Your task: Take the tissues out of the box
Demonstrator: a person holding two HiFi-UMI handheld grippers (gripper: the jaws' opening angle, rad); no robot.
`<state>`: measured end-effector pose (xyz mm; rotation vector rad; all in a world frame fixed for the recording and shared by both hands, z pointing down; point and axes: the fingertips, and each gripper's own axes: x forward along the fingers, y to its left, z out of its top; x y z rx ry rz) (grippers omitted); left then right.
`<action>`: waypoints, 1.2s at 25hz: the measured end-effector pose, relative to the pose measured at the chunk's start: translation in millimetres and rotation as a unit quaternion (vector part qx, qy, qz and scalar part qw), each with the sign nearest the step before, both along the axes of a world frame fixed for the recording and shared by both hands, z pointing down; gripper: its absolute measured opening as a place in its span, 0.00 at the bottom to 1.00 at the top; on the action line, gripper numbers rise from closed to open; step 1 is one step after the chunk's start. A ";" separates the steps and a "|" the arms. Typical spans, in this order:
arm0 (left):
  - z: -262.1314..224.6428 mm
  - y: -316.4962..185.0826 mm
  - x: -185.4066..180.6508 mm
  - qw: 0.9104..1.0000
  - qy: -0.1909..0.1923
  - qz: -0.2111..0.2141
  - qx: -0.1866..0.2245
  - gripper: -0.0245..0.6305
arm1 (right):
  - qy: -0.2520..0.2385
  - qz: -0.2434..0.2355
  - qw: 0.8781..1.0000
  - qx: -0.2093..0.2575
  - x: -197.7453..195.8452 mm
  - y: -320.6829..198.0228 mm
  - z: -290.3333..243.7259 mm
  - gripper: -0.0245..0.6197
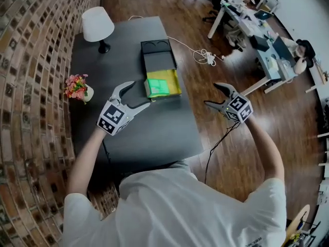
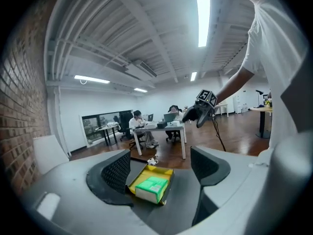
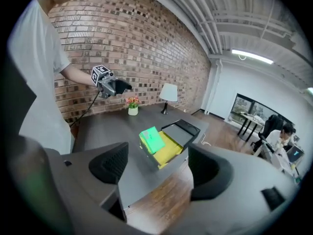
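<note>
Tissue pack [image 1: 157,86] lettering (on green) too small to read.

Location type: open-plan office. Indicators:
- Rows of white work desks [image 2: 159,129] carry open laptops [image 2: 169,117], with seated people [image 2: 139,126] working at them.
- Long fluorescent ceiling lights [image 2: 203,18] hang under exposed grey ceiling pipes [image 2: 88,33].
- The floor is dark wooden plank flooring [image 1: 231,148].
- A large dark grey desk [image 1: 154,133] stands along a red brick wall [image 1: 25,86]. A white table lamp [image 1: 97,23] stands near its far left corner and a small pot of pink flowers [image 1: 77,88] at its left edge.

Dark table [image 1: 154,130]: box [image 1: 174,82], lamp [image 1: 97,24], flowers [image 1: 76,87]
</note>
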<state>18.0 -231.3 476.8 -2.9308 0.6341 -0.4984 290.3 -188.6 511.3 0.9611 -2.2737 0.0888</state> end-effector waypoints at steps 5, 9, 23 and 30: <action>3.0 -1.0 -3.6 0.999 0.034 -0.024 -0.014 0.64 | 0.006 -0.037 0.999 -0.034 -24.8 -49.7 34.3 0.66; 9.5 -1.0 -9.9 0.997 0.050 -0.047 -0.026 0.64 | 0.014 -0.090 0.994 -0.060 -59.2 -77.4 58.5 0.66; 10.6 -1.2 -44.3 0.991 0.086 -0.097 -0.039 0.70 | 0.110 -0.217 0.962 -0.128 -171.4 -144.0 169.9 0.93; 23.5 -2.2 -60.1 0.988 0.085 -0.117 -0.047 0.69 | 0.148 -0.247 0.947 -0.140 -191.6 -165.4 213.7 0.93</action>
